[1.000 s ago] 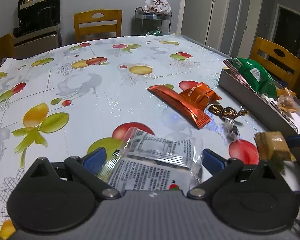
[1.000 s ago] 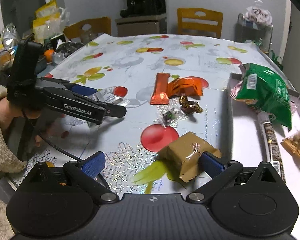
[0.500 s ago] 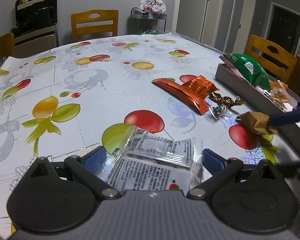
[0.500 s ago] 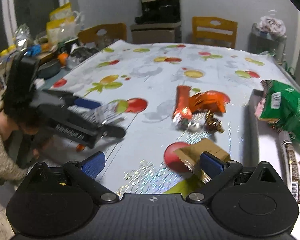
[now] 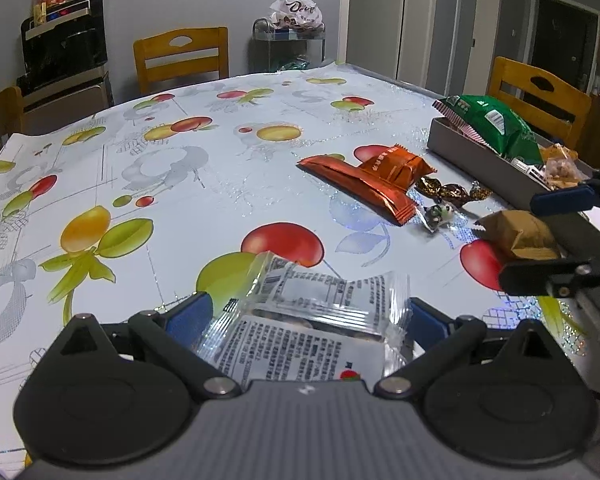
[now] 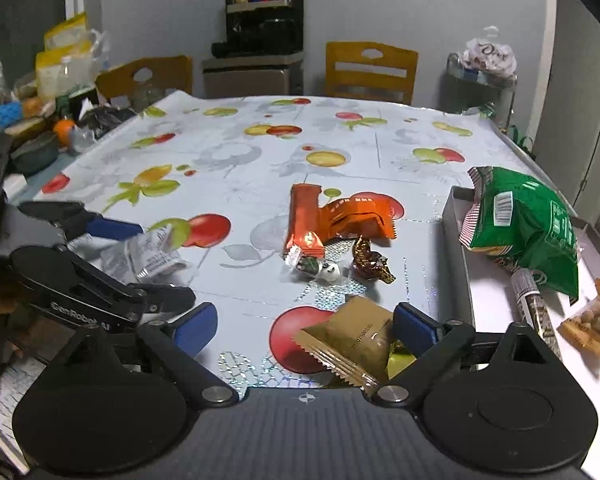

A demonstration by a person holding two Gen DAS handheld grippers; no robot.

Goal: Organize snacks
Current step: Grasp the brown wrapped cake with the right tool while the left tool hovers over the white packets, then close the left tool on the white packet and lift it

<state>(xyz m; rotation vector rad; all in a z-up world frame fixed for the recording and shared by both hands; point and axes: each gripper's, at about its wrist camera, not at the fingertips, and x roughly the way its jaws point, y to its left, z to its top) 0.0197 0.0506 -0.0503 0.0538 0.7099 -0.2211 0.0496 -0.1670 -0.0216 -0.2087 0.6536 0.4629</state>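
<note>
My left gripper (image 5: 306, 312) is shut on a clear white snack packet (image 5: 312, 316) with printed text, held just above the table; the gripper also shows in the right wrist view (image 6: 140, 252). My right gripper (image 6: 304, 328) stands wide open with a gold-brown packet (image 6: 352, 344) lying against its right finger; I cannot tell if it grips it. That packet also shows in the left wrist view (image 5: 520, 234). Two orange packets (image 6: 332, 216) and small wrapped candies (image 6: 340, 266) lie mid-table. The grey tray (image 6: 456, 240) at right holds a green bag (image 6: 528, 224).
The tray also holds a dark stick packet (image 6: 536, 312) and a bag of nuts (image 6: 596, 324). Wooden chairs (image 6: 370, 68) stand at the table's far side and right side (image 5: 540, 96). Clutter (image 6: 40, 120) sits at the table's far left edge.
The right gripper with the gold-brown packet has moved toward the tray and closer to the candies. The left gripper has kept hold of the clear packet and shifted slightly.
</note>
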